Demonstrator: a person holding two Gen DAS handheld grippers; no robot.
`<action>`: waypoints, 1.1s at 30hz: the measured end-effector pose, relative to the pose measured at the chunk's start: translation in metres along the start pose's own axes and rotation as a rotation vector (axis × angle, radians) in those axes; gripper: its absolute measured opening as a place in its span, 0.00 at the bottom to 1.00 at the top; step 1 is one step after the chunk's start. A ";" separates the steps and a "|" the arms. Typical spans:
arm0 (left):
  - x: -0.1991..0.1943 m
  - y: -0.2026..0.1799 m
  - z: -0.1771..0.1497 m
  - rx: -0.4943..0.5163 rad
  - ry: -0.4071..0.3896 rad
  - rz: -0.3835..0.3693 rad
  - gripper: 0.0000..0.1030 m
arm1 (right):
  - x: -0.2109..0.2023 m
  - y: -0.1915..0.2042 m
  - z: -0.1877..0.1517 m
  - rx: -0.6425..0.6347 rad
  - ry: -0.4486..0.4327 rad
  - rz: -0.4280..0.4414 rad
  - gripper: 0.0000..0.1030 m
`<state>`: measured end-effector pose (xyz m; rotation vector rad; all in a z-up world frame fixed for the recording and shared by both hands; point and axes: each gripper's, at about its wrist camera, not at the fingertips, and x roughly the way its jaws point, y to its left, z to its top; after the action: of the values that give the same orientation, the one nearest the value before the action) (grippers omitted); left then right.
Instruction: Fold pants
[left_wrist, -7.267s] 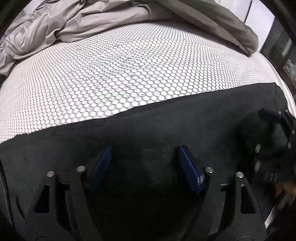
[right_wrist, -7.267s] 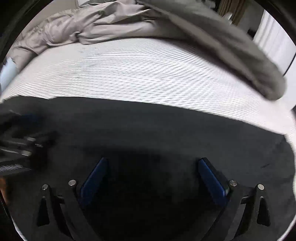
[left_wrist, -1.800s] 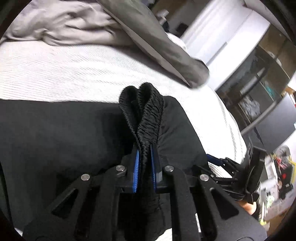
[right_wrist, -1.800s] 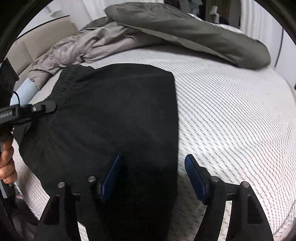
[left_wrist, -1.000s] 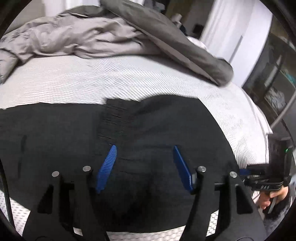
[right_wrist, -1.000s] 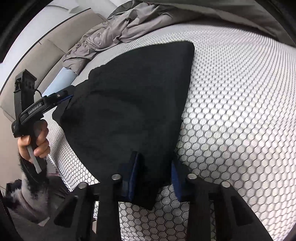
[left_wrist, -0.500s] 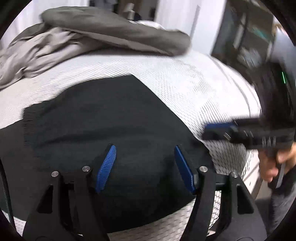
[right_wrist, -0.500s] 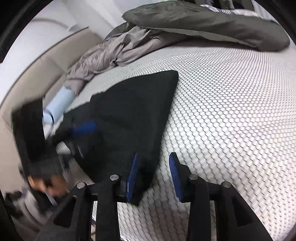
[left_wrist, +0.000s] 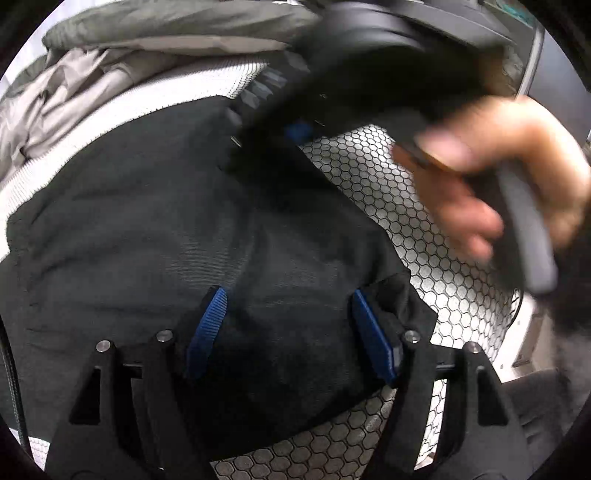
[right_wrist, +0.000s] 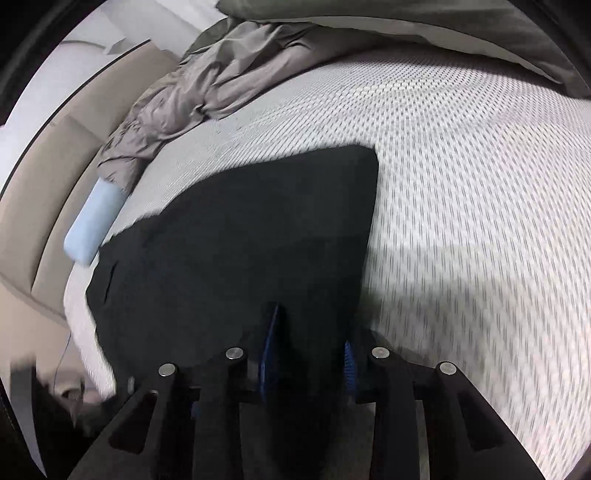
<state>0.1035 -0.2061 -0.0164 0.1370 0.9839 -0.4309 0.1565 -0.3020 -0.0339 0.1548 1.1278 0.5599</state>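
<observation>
The black pants (left_wrist: 147, 206) lie folded on a white honeycomb-mesh bed (left_wrist: 399, 184). My left gripper (left_wrist: 288, 306) hovers low over their near right corner. Its blue pads (left_wrist: 212, 317) are wide apart and still opening, with flat cloth beneath and nothing pinched. In the right wrist view the pants (right_wrist: 240, 240) stretch away from my right gripper (right_wrist: 309, 343). Its jaws are closing, and a bunched edge of black cloth fills the gap between them. The left wrist view shows the right gripper (left_wrist: 295, 129), blurred, at the pants' far edge, with a hand (left_wrist: 498, 177) on its handle.
A crumpled grey duvet (right_wrist: 207, 85) is piled along the far side of the bed. A pale blue pillow (right_wrist: 92, 221) lies by the beige headboard (right_wrist: 40, 177). White mesh (right_wrist: 480, 221) spreads right of the pants. The bed's edge runs just right of my left gripper.
The right gripper and its hand have swung up close across the left wrist view, reaching the pants' far edge. Its jaws, which had parted beside the cloth edge, now have cloth between them.
</observation>
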 end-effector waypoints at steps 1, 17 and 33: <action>-0.001 0.001 -0.001 -0.003 0.003 -0.007 0.66 | 0.005 -0.002 0.010 0.001 0.000 -0.004 0.29; -0.022 0.033 -0.006 -0.079 -0.044 -0.133 0.75 | -0.004 -0.015 0.026 0.122 -0.114 -0.030 0.32; -0.047 0.124 -0.023 -0.076 -0.114 -0.096 0.68 | -0.023 0.107 -0.087 -0.233 -0.134 -0.156 0.32</action>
<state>0.1144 -0.0729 -0.0004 -0.0037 0.8952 -0.4839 0.0356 -0.2358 -0.0109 -0.0954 0.9275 0.5287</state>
